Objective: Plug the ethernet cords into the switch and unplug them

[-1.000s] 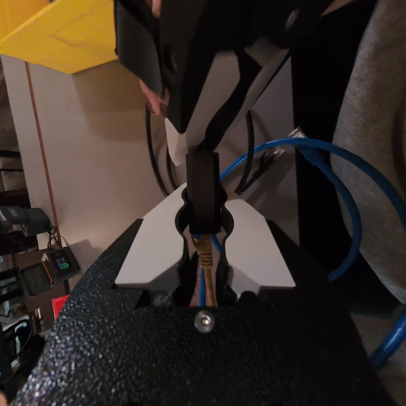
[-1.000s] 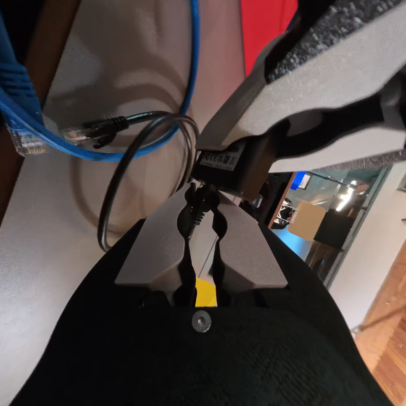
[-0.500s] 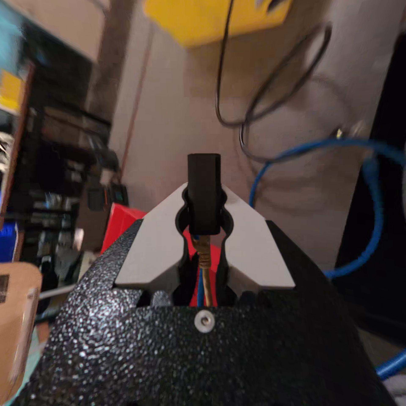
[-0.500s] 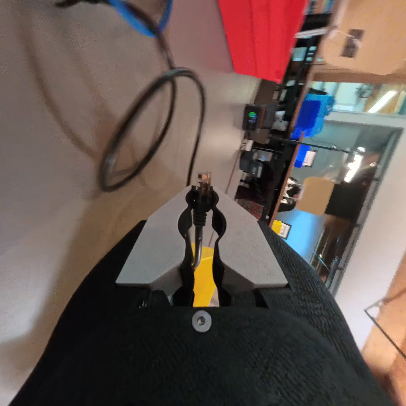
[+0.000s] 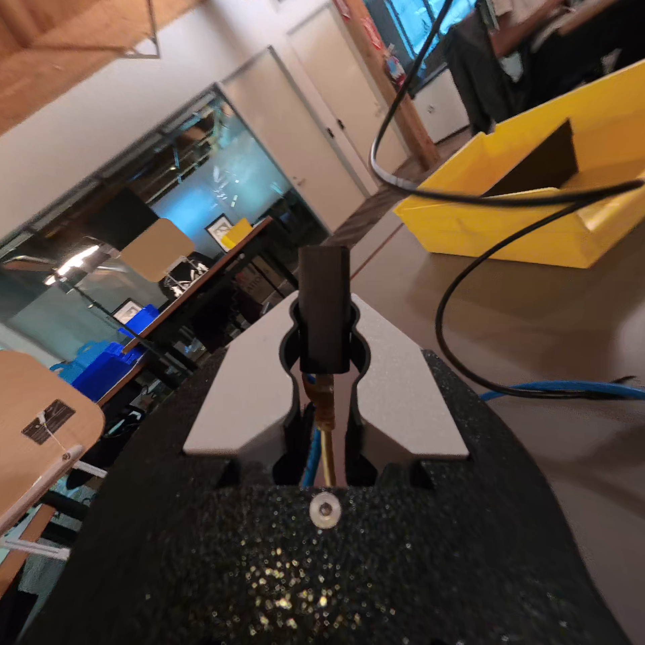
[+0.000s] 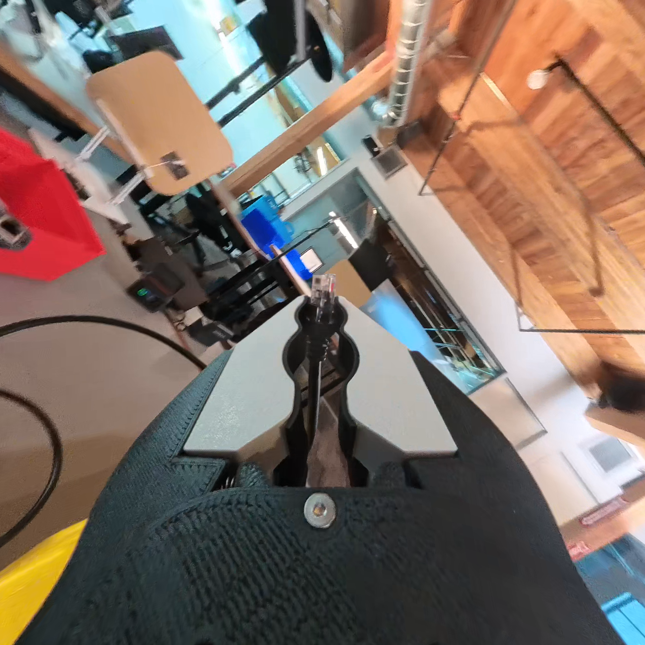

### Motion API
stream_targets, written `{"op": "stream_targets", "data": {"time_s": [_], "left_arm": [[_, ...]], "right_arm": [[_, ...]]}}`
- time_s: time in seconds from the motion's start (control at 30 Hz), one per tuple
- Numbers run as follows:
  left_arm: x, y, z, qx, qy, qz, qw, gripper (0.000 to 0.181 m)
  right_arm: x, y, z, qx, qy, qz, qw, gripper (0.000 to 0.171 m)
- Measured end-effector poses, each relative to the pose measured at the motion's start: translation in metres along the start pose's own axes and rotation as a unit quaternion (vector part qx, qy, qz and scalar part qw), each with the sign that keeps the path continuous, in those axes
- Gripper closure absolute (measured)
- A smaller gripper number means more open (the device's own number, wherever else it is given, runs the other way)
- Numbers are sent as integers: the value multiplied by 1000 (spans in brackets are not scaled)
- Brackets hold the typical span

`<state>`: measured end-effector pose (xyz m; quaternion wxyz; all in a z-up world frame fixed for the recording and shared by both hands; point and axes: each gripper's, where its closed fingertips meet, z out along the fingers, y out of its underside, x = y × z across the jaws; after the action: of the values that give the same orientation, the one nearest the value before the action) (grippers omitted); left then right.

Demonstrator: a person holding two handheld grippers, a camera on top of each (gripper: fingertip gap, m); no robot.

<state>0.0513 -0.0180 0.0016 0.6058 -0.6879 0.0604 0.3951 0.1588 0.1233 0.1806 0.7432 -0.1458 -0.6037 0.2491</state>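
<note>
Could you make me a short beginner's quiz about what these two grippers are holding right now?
1. True or false: the left gripper is clamped on a small black switch.
2. Which cord does the right gripper hold? A) the blue one, B) the black cord with a clear plug, C) the tan one.
3. Fill in: behind the switch, on the table, sits a ______ bin.

Key: 1 true. 2 B; the plug pokes out free past the gripper's tip, plugged into nothing. 3 yellow.
</note>
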Motion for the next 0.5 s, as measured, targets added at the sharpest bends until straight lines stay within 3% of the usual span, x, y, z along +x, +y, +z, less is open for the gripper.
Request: {"op": "stream_targets", "data": {"time_s": [0.23,0.4,0.5], "left_arm": [[21,30,19,16,-30,-35,999,160],[23,77,25,-36,-62,-19,997,161],[20,88,27,-65,-69,-10,995,160]], "right_arm": [[97,-18,-7,8,65,-2,998,161],[154,-23,0,-6,96,-11,995,160],[177,-22,3,-17,106,-14,994,160]]}}
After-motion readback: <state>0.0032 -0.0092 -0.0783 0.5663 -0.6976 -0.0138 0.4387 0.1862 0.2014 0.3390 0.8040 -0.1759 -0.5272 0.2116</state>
